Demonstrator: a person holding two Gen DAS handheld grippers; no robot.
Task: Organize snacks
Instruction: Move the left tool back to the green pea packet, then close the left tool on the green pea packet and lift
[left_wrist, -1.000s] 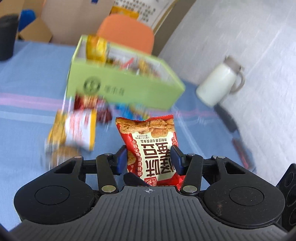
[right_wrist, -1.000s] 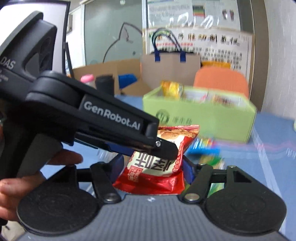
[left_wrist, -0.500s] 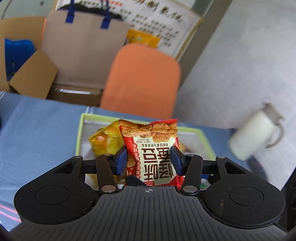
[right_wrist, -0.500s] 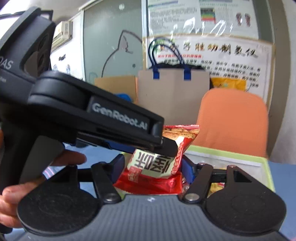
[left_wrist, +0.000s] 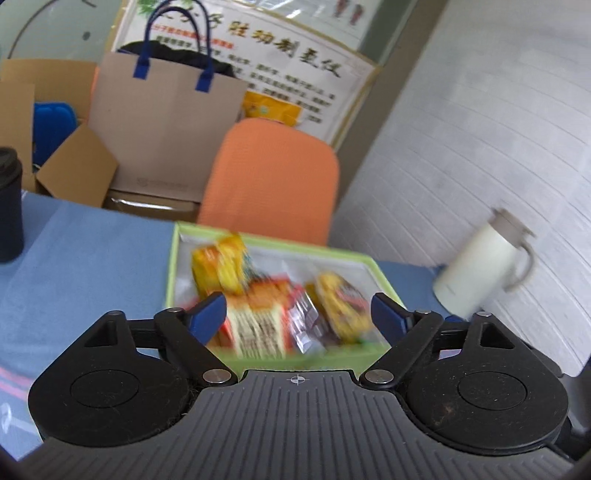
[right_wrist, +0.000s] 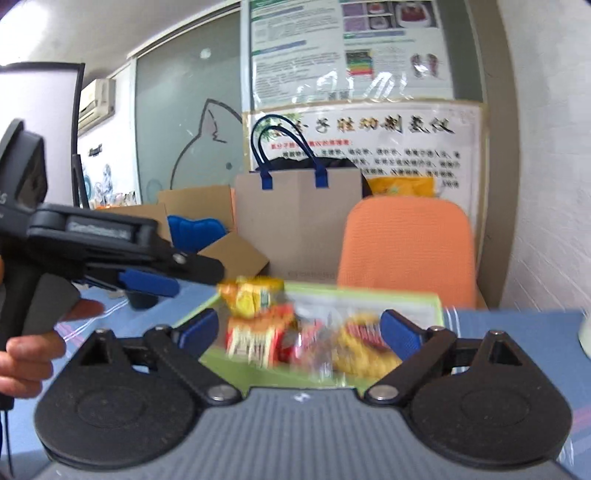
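The green snack box (left_wrist: 173, 258) lies just ahead of both grippers with several packets inside. In the left wrist view my left gripper (left_wrist: 297, 316) hangs over the box's near wall. Its jaws are opening, and neither blue pad touches anything. A blurred red packet (left_wrist: 256, 323) sits in the box below them, beside a yellow packet (left_wrist: 221, 264). My right gripper (right_wrist: 299, 330) is also over the box (right_wrist: 406, 295) with its jaws opening and empty. The same kind of red packet (right_wrist: 255, 339) is blurred inside. The left gripper (right_wrist: 173, 277) shows at the left of the right wrist view, held by a hand (right_wrist: 26, 354).
A blue cloth (left_wrist: 92, 251) covers the table. A white jug (left_wrist: 476, 266) stands right of the box and a black cup (left_wrist: 9, 206) at far left. Behind the table are an orange chair (left_wrist: 273, 177), a paper bag (left_wrist: 166, 122) and cardboard boxes (left_wrist: 74, 173).
Both grippers moved forward and up over the green box and went from shut on red packets to wide apart. The packets have left the jaws and show blurred in the box.
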